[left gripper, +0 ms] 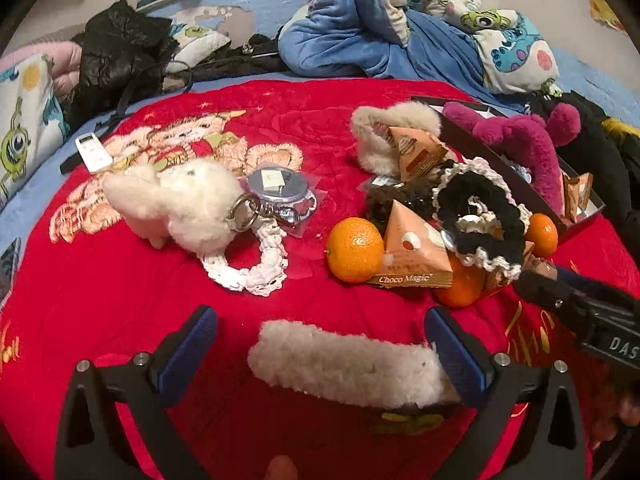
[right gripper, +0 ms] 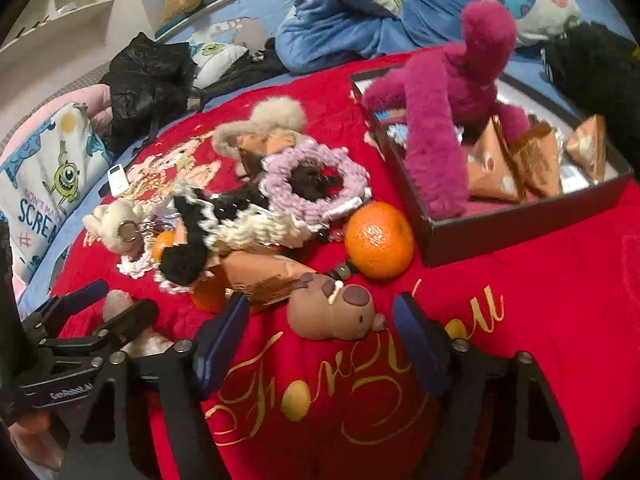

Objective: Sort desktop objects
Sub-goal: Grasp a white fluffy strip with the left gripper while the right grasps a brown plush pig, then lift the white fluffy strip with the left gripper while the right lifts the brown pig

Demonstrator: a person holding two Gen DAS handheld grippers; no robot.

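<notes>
The left tongs (left gripper: 320,344) are wide around a fluffy white band (left gripper: 348,364) on the red blanket (left gripper: 100,300). The right tongs (right gripper: 320,320) are wide by a brown toy (right gripper: 334,308). The soft band could slip out if the tongs pinch only fluff

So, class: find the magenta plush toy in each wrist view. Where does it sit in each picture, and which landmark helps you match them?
Left wrist view: the magenta plush toy is at upper right, lying in the dark box.
Right wrist view: the toy is at upper centre-right, rising out of the same box.
Shared landmark: the orange near the box's front corner.
</notes>
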